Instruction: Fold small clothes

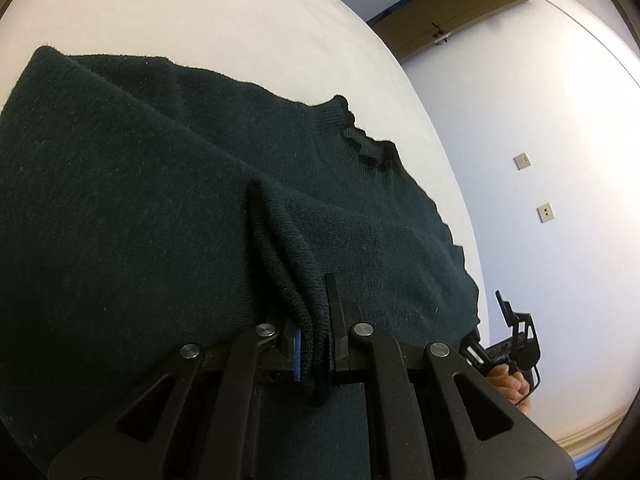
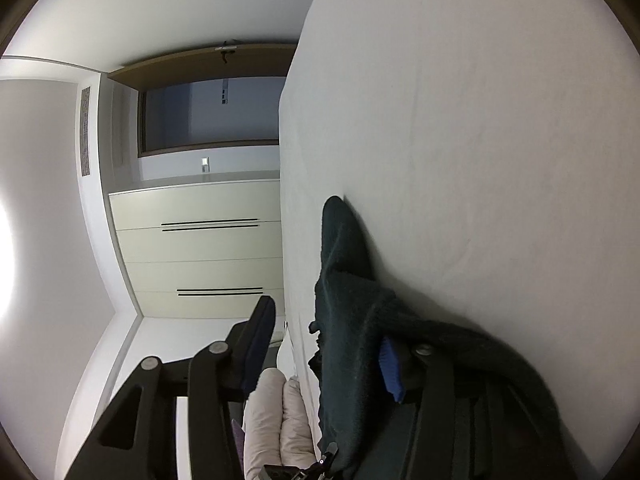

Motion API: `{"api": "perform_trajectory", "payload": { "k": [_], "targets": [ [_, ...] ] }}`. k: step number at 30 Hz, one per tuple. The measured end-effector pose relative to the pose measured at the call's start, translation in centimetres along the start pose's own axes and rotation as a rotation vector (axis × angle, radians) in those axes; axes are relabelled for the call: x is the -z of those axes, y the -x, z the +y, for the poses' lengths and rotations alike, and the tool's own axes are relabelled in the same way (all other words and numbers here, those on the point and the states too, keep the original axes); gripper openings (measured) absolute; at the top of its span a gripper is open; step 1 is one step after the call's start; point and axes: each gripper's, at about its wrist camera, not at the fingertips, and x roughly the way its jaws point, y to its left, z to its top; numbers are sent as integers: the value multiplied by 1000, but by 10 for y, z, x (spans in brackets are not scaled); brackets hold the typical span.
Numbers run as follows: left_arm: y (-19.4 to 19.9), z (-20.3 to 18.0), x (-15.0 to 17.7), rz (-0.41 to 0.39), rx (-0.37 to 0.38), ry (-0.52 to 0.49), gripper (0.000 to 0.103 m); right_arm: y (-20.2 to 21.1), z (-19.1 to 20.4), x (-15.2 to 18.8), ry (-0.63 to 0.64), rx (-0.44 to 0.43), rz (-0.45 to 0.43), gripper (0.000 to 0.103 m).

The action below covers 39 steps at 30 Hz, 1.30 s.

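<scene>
Knitwear fills the left wrist view: a dark green sweater (image 1: 168,208) spread on the white bed (image 1: 224,20), a ribbed fold of it pinched tight in the left gripper (image 1: 314,356). Another hand (image 1: 510,384) holds a gripper at lower right. In the right wrist view, the right gripper (image 2: 324,344) stands spread, the sweater's edge (image 2: 348,320) hanging between its fingers, draped over one blue pad (image 2: 390,372).

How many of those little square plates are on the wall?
2. One square wall plate sits higher up on the pale wall, the other wall plate just below it. More may be hidden behind the dark green knitted sweater.
</scene>
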Motion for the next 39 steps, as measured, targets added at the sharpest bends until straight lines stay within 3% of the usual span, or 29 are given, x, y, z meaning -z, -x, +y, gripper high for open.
{"api": "perform_trajectory", "payload": {
  "k": [4,10,14,17,21,22,24,26,27,30,31,33,35,36,38,39],
  "targets": [
    [5,-5,5,31,-36,-30,9,2,-3,-1,-31,14,17,45],
    [22,-6,5,37,-128,-37,12,35,13,17,25,123,1,55],
    [51,-25,1,-100,-316,-90,12,44,38,25,112,151,-7,57],
    [52,-58,3,-160,-337,-214,12,24,67,30,240,133,52,58],
    [11,-82,9,-102,-338,-341,12,-31,75,37,311,123,196,59],
    [-4,-78,10,-81,-383,-341,12,-45,72,38,322,134,229,59],
    [-17,-65,13,-65,-389,-328,12,-66,60,38,327,167,278,59],
    [-17,-58,15,-89,-362,-337,12,-77,44,34,327,206,303,42],
    [-16,-55,15,-89,-348,-337,12,-76,38,29,327,222,285,27],
    [-11,-46,14,-98,-306,-325,12,-54,26,8,293,181,194,17],
    [-9,-40,14,-106,-284,-315,12,-46,21,0,274,171,158,6],
    [-4,-34,16,-124,-253,-289,12,-33,15,-12,247,182,110,1],
    [0,-32,18,-143,-268,-284,12,-15,20,-19,262,207,59,10],
    [2,-32,19,-155,-288,-290,12,-9,23,-20,261,205,50,30],
    [0,-34,19,-158,-312,-306,12,2,35,-14,276,168,35,55],
    [-1,-34,21,-159,-322,-314,12,2,42,-8,299,150,43,59]
  ]
}}
